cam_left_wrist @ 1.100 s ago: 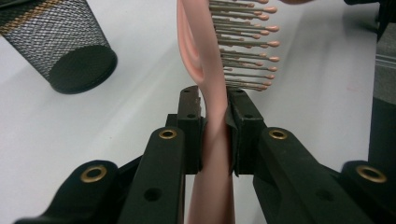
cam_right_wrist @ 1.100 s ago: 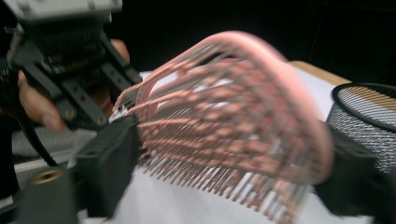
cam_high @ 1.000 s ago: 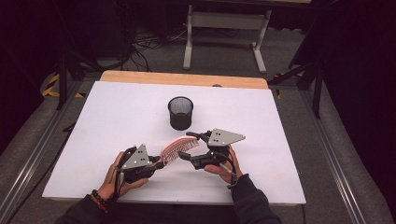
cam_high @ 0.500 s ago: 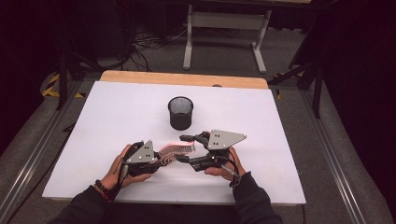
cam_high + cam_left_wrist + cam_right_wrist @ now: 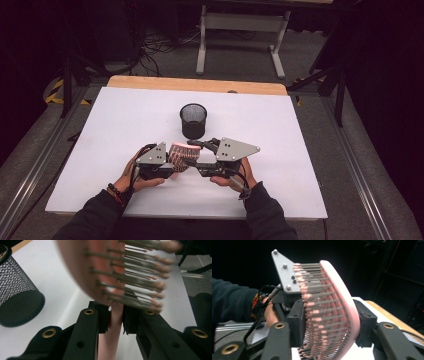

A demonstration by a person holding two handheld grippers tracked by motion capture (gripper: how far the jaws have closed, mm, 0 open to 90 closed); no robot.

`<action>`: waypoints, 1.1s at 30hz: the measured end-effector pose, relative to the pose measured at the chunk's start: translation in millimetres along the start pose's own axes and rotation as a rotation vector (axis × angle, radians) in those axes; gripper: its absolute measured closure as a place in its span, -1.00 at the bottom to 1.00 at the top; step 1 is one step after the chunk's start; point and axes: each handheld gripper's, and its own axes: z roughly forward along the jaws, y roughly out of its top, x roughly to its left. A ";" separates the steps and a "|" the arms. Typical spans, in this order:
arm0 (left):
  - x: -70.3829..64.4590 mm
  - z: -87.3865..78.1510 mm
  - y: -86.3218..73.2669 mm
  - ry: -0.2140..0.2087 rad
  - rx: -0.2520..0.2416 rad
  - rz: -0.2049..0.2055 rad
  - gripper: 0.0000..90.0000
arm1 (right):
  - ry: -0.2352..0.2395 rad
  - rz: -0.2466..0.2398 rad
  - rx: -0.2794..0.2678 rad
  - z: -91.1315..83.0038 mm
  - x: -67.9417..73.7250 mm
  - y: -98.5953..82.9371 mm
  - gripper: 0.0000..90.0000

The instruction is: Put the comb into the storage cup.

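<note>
A pink hairbrush (image 5: 179,155) with metal bristles is held up just above the white table (image 5: 120,125). My left gripper (image 5: 171,169) is shut on its pink handle (image 5: 113,322), and the brush head (image 5: 105,270) rises blurred right in front of the camera. My right gripper (image 5: 198,154) is open, one jaw on the bristle side and the other by the pink back of the head (image 5: 337,305). Whether the jaws touch the head I cannot tell. The two grippers face each other near the front middle of the table.
A black mesh pen cup (image 5: 193,120) stands upright just behind the grippers, also in the left gripper view (image 5: 17,292). A wooden strip (image 5: 200,84) runs along the far table edge. Metal rails flank both sides, with a stand and cables on the floor beyond.
The left gripper has moved right and turned the brush from lying slanted to standing more upright, bringing its head between the right gripper's jaws. The right gripper has hardly moved.
</note>
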 end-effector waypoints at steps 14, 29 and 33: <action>0.8 4.1 -3.3 -0.011 -0.078 -0.075 0.56 | -0.036 -0.022 -0.038 1.1 9.8 10.5 0.42; -1.9 3.2 -7.3 0.038 -0.073 -0.100 0.03 | -0.109 -0.006 -0.048 -8.3 6.5 10.8 0.44; -3.8 -2.2 -7.2 0.079 -0.078 -0.114 -0.36 | -0.126 -0.007 -0.035 -10.2 6.5 10.7 0.44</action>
